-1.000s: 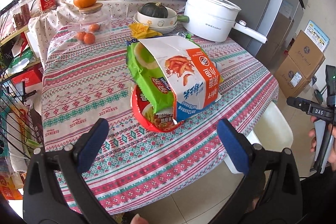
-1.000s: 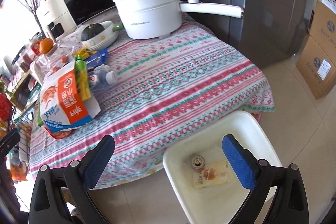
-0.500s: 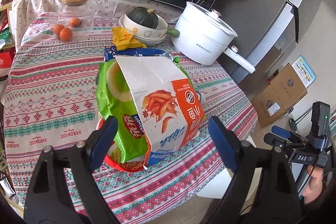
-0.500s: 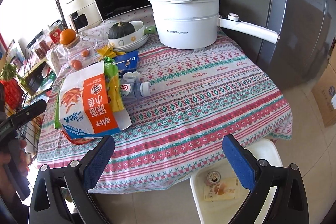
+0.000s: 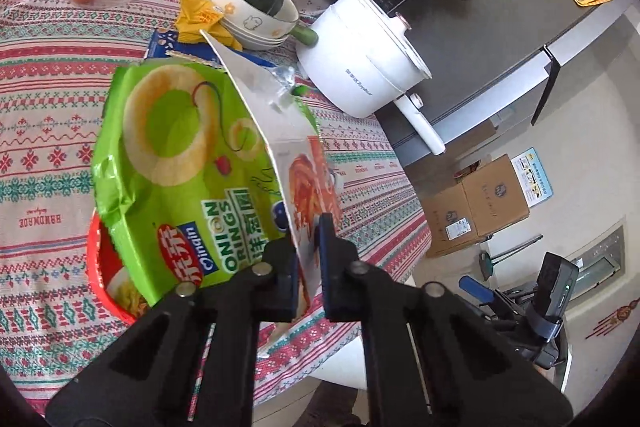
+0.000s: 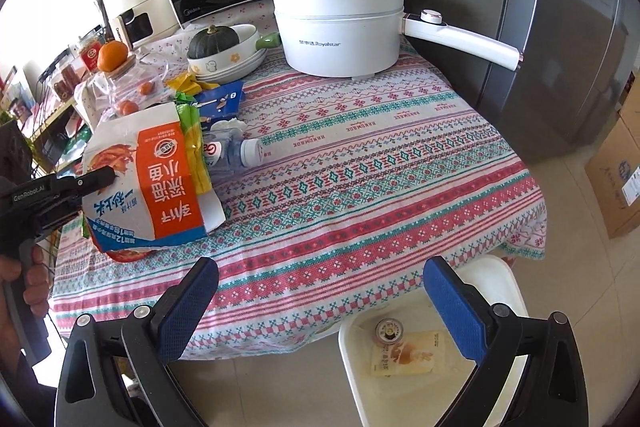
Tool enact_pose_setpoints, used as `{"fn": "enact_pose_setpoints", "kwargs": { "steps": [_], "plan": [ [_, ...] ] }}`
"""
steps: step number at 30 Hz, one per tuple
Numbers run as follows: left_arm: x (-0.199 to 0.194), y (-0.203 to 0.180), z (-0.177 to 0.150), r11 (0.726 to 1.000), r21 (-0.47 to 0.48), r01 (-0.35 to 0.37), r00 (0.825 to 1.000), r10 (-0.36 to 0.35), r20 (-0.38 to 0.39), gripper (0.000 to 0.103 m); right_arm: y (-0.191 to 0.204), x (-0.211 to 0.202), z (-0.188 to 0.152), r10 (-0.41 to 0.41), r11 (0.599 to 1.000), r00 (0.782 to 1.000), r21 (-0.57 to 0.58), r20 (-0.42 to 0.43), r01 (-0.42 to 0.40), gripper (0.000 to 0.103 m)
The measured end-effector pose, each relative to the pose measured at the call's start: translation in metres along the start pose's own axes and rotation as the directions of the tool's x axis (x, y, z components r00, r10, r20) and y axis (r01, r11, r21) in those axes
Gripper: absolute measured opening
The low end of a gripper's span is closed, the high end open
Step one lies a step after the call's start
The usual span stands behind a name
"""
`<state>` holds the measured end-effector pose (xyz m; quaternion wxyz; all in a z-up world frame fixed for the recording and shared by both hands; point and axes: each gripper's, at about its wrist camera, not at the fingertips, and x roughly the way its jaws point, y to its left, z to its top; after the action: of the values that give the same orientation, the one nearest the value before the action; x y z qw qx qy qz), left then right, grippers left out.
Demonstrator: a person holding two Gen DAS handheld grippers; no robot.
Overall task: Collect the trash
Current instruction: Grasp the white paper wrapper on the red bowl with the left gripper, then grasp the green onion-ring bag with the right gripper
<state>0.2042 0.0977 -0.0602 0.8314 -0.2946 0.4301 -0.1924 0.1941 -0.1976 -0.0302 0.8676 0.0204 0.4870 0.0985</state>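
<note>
Left tool (image 5: 306, 259): just closed, clenching bag (image 5: 308, 163) edge for lifting. Right tool (image 6: 320, 303): released, bin (image 6: 492, 267) beneath.

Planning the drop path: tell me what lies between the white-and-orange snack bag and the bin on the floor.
In the right wrist view, only bare patterned tablecloth and its overhanging edge separate the white-and-orange snack bag from the white bin.

black claws (image 6: 320, 303) with blue textured pads (image 6: 188, 307), silver screws, and white "genrobot.ai" lettering on one.
</note>
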Motion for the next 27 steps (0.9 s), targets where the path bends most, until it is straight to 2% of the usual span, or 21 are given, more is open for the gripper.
{"fn": "enact_pose_setpoints", "kwargs": {
  "steps": [5, 9, 16, 23, 27],
  "plan": [
    [-0.009, -0.026, -0.008, 0.997, 0.076, 0.019, 1.0, -0.019, -0.004, 0.001, -0.002, -0.004, 0.0, -0.007, 1.0, 1.0, 0.005, 0.008, 0.007, 0.103],
    [-0.026, -0.036, -0.012, 0.995, 0.088, 0.038, 0.999, -0.04, 0.014, 0.001, -0.003, -0.009, 0.0, -0.006, 1.0, 1.0, 0.014, 0.018, 0.006, 0.103],
    [-0.08, -0.04, -0.02, 0.992, 0.119, 0.048, 0.993, -0.06, 0.1, 0.001, 0.005, -0.014, 0.001, 0.009, 1.0, 0.999, 0.02, 0.034, -0.01, 0.103],
    [-0.146, -0.019, -0.024, 0.99, 0.139, -0.032, 0.97, -0.002, 0.242, 0.001, 0.029, -0.01, 0.004, 0.023, 1.0, 0.999, 0.004, 0.032, -0.023, 0.103],
    [-0.169, 0.007, -0.023, 0.992, 0.1, -0.078, 0.957, 0.046, 0.288, 0.001, 0.049, 0.0, 0.006, 0.037, 0.999, 0.999, -0.016, 0.013, -0.037, 0.103]
  ]
}}
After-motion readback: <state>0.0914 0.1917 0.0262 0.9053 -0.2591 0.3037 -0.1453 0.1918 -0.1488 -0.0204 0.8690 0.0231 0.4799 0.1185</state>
